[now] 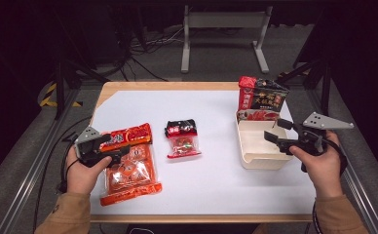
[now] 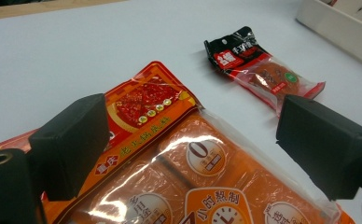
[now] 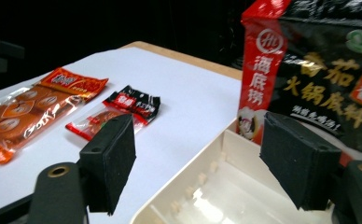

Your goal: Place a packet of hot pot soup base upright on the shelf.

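A large orange packet [image 1: 130, 165] [image 2: 188, 168] [image 3: 34, 105] lies flat at the table's left. My left gripper [image 1: 115, 152] [image 2: 188, 149] hovers open just over it, one pad on either side, with nothing pinched. A small red and black packet [image 1: 182, 139] [image 2: 258, 67] [image 3: 118, 109] lies in the middle of the table. A red and black pouch [image 1: 261, 99] [image 3: 319, 70] stands upright at the far end of the cream tray [image 1: 255, 158] [image 3: 188, 186]. My right gripper [image 1: 273, 130] [image 3: 198, 158] hangs open over the tray, holding nothing.
A white sheet [image 1: 211, 185] covers the wooden table [image 1: 128, 87]. Metal rails [image 1: 31, 161] run along both sides, and a grey stand [image 1: 223, 29] is on the floor beyond the far edge. Dark floor and cables surround the table.
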{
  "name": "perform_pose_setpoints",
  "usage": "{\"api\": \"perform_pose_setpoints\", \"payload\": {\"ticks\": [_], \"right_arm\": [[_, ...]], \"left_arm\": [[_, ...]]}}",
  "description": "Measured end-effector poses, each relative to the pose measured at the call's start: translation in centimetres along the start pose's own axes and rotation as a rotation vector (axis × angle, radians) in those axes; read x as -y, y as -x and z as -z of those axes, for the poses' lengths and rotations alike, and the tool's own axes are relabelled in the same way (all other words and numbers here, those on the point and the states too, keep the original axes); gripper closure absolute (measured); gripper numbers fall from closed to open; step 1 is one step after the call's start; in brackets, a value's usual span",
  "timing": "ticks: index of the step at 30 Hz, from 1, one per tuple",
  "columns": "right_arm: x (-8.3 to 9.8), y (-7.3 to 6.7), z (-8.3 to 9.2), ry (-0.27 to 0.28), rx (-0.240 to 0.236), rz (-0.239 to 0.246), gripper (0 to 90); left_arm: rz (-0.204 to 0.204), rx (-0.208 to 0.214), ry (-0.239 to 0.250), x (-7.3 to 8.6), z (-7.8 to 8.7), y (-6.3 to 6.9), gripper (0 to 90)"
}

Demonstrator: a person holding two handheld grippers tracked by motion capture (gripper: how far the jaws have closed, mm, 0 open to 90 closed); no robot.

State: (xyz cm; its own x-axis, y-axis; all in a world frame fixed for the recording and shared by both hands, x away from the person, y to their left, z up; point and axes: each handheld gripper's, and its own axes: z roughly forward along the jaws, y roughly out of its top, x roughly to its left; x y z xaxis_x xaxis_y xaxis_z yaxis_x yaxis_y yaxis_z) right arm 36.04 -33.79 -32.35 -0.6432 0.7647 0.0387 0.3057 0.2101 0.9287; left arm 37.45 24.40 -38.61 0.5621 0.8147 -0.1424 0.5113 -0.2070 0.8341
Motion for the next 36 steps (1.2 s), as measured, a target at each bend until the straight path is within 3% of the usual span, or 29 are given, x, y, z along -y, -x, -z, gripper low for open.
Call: {"api": "perform_pose_setpoints", "payload": {"ticks": [6,13,15,18,24,29,36], "right_arm": [[0.2,-1.6,-0.3,-0.022,-0.021,0.028,27.1],[0.3,-1.9,-0.9,-0.021,-0.040,0.028,26.9],[0.4,-2.0,-1.1,-0.023,-0.044,0.028,26.8],[0.4,-2.0,-1.4,-0.030,-0.044,0.032,26.8],[0.5,-2.2,-2.0,-0.042,-0.054,0.040,26.6],[0.6,-2.2,-2.2,-0.045,-0.055,0.040,26.7],[0.9,-2.1,-2.5,-0.051,-0.061,0.031,26.6]], "left_arm": [[0.005,-0.005,-0.004,0.0,0.2,-0.2,10.8],[0.008,-0.020,-0.007,0.1,0.2,-0.8,7.7],[0.009,-0.005,-0.006,0.1,-0.2,-1.4,6.1],[0.005,-0.046,-0.037,0.2,-0.6,-2.4,4.8],[0.065,-0.096,-0.036,0.6,-1.1,-4.4,4.7],[0.040,-0.166,-0.052,1.4,-1.5,-5.3,6.0],[0.092,-0.178,-0.008,2.6,-1.6,-7.1,6.3]]}}
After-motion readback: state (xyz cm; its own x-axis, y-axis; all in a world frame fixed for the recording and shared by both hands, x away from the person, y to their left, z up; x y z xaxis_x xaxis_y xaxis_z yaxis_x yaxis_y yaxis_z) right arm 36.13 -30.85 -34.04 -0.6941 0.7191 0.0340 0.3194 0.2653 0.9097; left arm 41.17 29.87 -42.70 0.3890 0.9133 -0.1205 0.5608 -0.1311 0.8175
